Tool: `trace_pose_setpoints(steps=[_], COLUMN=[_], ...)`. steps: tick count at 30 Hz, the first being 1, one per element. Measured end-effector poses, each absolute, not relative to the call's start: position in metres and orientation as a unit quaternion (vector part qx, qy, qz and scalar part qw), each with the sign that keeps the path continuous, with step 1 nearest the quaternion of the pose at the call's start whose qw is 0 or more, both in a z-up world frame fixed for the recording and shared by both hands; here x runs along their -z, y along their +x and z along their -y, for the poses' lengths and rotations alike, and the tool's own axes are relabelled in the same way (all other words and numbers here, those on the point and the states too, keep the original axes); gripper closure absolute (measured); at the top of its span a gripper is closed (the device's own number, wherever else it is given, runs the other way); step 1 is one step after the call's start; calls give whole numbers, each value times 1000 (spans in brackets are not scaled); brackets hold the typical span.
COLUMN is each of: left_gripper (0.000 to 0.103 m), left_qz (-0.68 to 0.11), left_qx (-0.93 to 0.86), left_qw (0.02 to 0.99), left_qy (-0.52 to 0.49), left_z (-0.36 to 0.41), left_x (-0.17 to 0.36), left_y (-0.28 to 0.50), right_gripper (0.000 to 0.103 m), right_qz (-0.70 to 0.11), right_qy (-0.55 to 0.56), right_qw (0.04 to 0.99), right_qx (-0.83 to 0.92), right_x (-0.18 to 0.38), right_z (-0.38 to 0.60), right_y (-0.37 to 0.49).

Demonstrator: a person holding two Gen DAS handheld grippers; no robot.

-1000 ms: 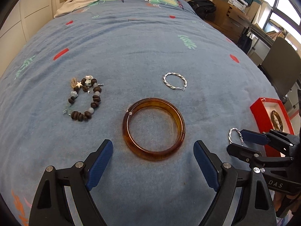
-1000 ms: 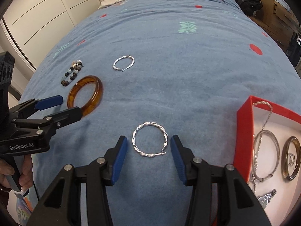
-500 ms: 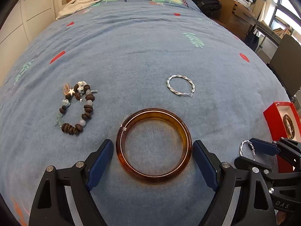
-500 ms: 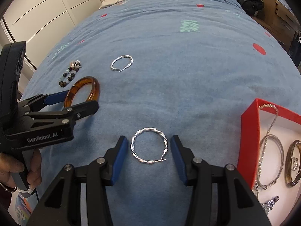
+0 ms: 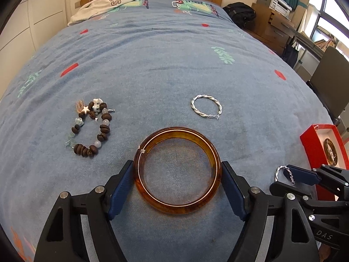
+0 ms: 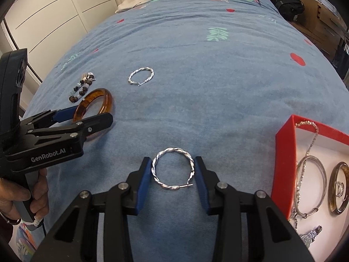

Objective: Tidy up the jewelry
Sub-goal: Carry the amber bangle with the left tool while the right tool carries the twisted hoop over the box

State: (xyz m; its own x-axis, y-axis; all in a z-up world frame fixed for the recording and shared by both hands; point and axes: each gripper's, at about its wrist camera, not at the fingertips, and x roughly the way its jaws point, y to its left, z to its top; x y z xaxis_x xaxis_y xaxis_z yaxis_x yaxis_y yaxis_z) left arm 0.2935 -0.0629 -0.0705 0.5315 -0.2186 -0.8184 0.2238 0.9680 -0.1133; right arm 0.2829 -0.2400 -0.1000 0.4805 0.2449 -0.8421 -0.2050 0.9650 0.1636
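Note:
An amber bangle [image 5: 176, 170] lies on the blue bedspread between the blue pads of my left gripper [image 5: 177, 187], which touch its two sides. A twisted silver hoop [image 6: 173, 168] lies between the pads of my right gripper [image 6: 173, 179], which touch or nearly touch it. A second twisted silver hoop [image 5: 206, 106] lies farther up the bed, and a brown beaded bracelet [image 5: 91, 128] lies to the left. A red jewelry box [image 6: 283, 152] at the right holds a silver bangle [image 6: 312, 185], a chain and a dark bangle.
A white garment [image 5: 104, 4] lies by the wooden headboard. A black bag [image 5: 240, 13], wooden drawers and a chair stand to the right of the bed. White cupboard doors [image 6: 54, 11] line the left wall.
Both grippers have moved forward and narrowed. The left one now brackets the amber bangle; the right one now brackets the near silver hoop.

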Motion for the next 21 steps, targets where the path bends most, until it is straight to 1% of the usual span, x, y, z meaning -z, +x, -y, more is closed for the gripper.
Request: trace_pose_setpoints(steps=[8, 17, 20, 21], left_gripper=[27, 27, 27, 27], left_qz=[-452, -432, -423, -420], left_qx=[130, 139, 150, 155], left_qw=[882, 891, 894, 894], left_qy=[6, 19, 25, 26], left_z=[62, 61, 69, 73], left_x=[48, 8, -8, -13], left_y=[284, 264, 253, 249], right_gripper=[66, 66, 66, 66], right_qz=[-480, -446, -431, -431], right_qy=[26, 28, 30, 30], right_qw=[867, 885, 894, 894], right_qx=[-134, -130, -118, -118], right_x=[83, 34, 10, 10], right_z=[241, 252, 270, 270], right_y=[275, 253, 236, 236])
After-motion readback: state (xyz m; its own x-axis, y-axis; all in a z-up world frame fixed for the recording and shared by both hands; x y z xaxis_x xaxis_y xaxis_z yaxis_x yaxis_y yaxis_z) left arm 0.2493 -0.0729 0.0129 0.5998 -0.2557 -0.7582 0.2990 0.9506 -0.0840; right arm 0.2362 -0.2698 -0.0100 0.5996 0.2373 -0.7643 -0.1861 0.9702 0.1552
